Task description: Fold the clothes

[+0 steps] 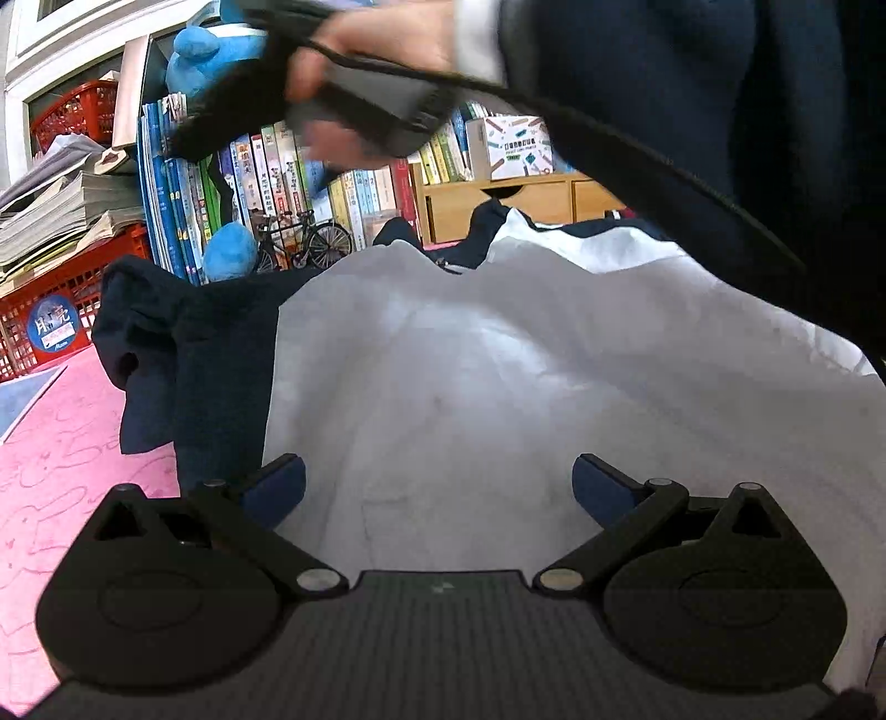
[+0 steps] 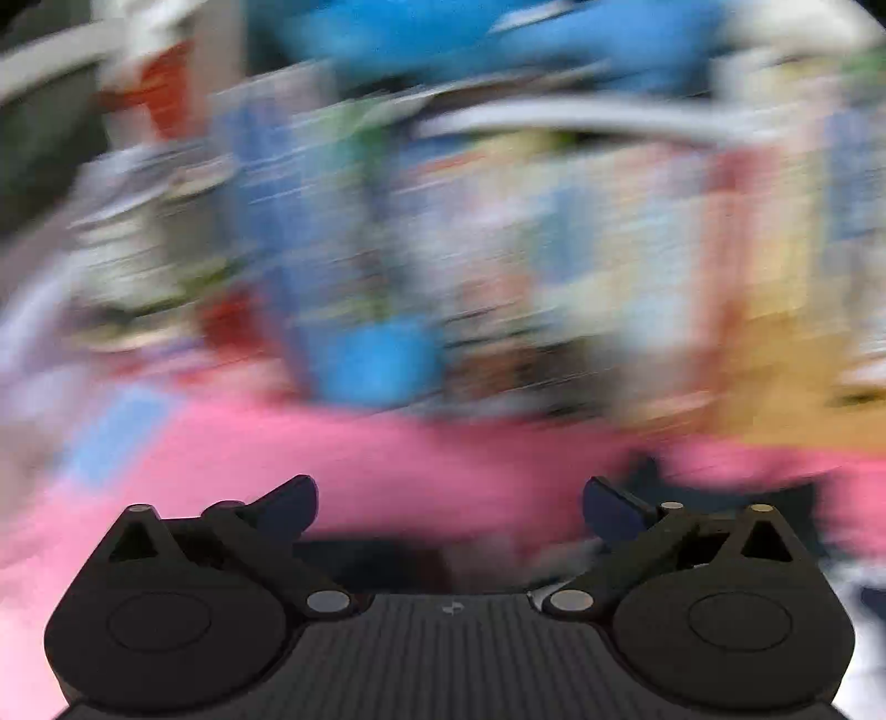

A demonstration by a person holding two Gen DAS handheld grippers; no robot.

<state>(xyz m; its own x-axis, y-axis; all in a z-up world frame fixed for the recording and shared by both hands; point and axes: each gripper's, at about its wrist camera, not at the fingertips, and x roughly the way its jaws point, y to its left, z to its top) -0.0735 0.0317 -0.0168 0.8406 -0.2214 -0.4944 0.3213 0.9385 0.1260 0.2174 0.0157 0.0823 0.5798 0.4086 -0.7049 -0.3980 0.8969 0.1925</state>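
Left gripper point(image 1: 438, 482): jaws are seen spread wide apart, with nothing held between them; white cloth lies just beyond and beneath the tips.
Garment point(image 1: 498, 387): a white and navy piece of clothing is spread rumpled on the surface directly ahead of the left gripper; the white panel fills the centre of the left wrist view, and a navy sleeve point(image 1: 166, 354) is bunched at its left edge.
Right gripper point(image 2: 449, 504): jaws are seen standing apart and empty; the right wrist view is heavily blurred, so little beyond the jaws can be told.
Surface point(image 1: 55, 476): a pink patterned cover is seen at the left of the garment; in the right wrist view a pink band is made out ahead of the jaws.
Person's hand point(image 1: 387, 39): it is seen above the garment, wrapped around a dark grey handle, with a navy sleeve beside it.
Background: a row of upright books point(image 1: 266, 166), a blue plush toy point(image 1: 230, 252), a small model bicycle point(image 1: 304, 238), red crates point(image 1: 50, 310) and a wooden drawer unit point(image 1: 526, 199) are noted behind the garment.
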